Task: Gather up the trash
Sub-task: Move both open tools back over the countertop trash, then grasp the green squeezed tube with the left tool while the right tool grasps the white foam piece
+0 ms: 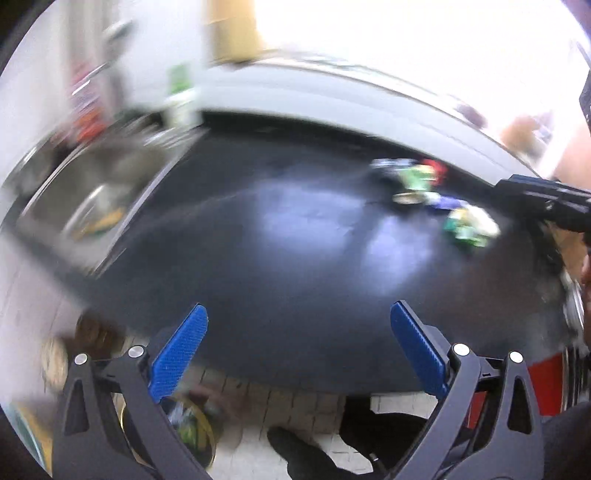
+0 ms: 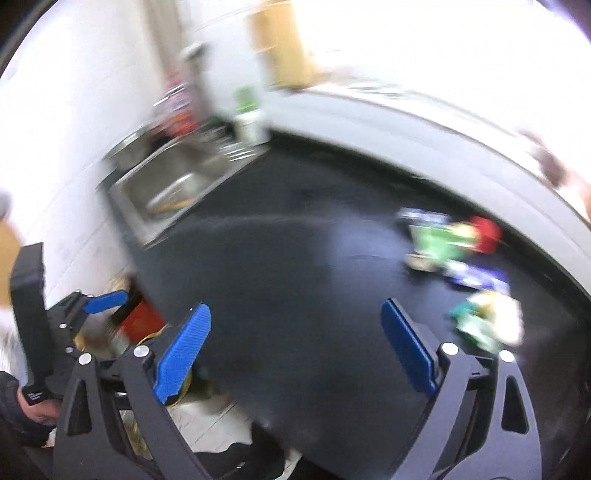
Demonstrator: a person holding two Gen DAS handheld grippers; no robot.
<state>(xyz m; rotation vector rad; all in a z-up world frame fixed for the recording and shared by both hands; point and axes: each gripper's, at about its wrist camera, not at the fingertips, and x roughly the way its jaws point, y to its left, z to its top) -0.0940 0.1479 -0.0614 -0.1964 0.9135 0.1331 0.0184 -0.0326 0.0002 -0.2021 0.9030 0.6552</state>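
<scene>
Both views are motion-blurred. A pile of trash lies at the right of the dark countertop [image 1: 280, 258]: a green wrapper [image 1: 417, 177] [image 2: 439, 242], a red piece [image 1: 436, 171] [image 2: 485, 229], a blue packet [image 2: 476, 277] and a crumpled white-and-green wrapper [image 1: 469, 225] [image 2: 487, 321]. My left gripper [image 1: 298, 308] hangs open over the counter's near edge, nothing between its blue pads. My right gripper [image 2: 295, 306] is open and empty too, left of the pile. On the floor below, a yellow-rimmed bin [image 1: 192, 432] holds wrappers.
A steel sink [image 1: 92, 199] [image 2: 166, 184] is set in the counter's left end, with a white-and-green bottle [image 1: 181, 99] behind it. A cardboard box [image 1: 232, 29] stands at the back. A dark shoe [image 1: 295, 450] stands on the tiled floor.
</scene>
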